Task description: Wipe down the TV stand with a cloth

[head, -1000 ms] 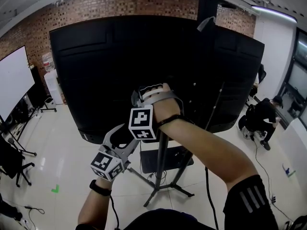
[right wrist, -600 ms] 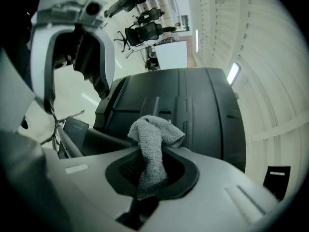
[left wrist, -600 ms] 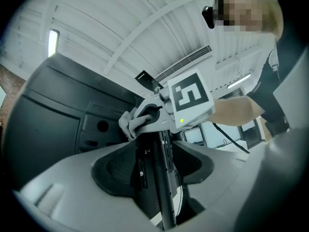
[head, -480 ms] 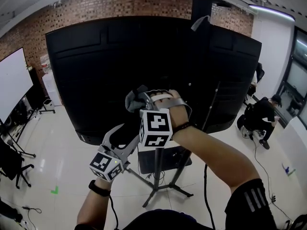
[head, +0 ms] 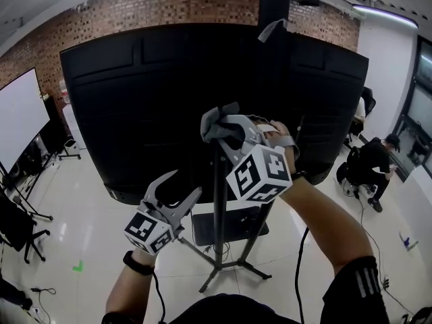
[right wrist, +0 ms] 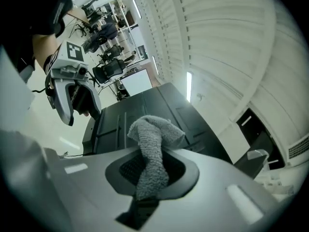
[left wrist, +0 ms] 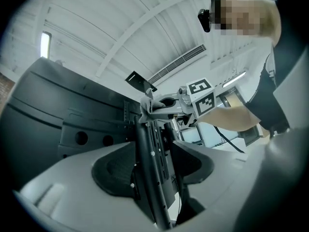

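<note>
**Right claw (head: 226, 132) holds the gray cloth (head: 214, 121) at the top of the pole**

From the head view, the right claw is clenched on the cloth. A bunch of cloth sticks out past its tips. It sits right at the top end of the black pole (head: 219, 208) of the TV stand (head: 223, 265). The pole goes straight down to thin legs spread out on the shiny white floor (head: 88, 228). A big black TV (head: 135, 100) fills the space behind the pole, and we see its back. The left claw (head: 179, 189) is lower down, just to the left of the pole. Its two jaws are spread apart with nothing in them. A brick wall (head: 169, 5) is behind the TV. A whiteboard (head: 20, 113) stands far off at the left. A person in dark clothes (head: 368, 164) crouches on the floor far off at the right.

From the left gripper view, the left claw (left wrist: 154, 166) is released. Its jaws stand wide apart, and the pole (left wrist: 152, 187) shows in the gap between them. Higher up, the cloth (left wrist: 146, 105) is at the pole's top, pinched by the right claw (left wrist: 161, 105).

From the right gripper view, the right claw (right wrist: 152, 170) is shut tight on the cloth (right wrist: 152, 149). The cloth runs up between the jaws and puffs out in a lump above them. The black TV (right wrist: 120, 120) is behind it. The left claw (right wrist: 72, 88) shows at the upper left, with its jaws apart.
</note>
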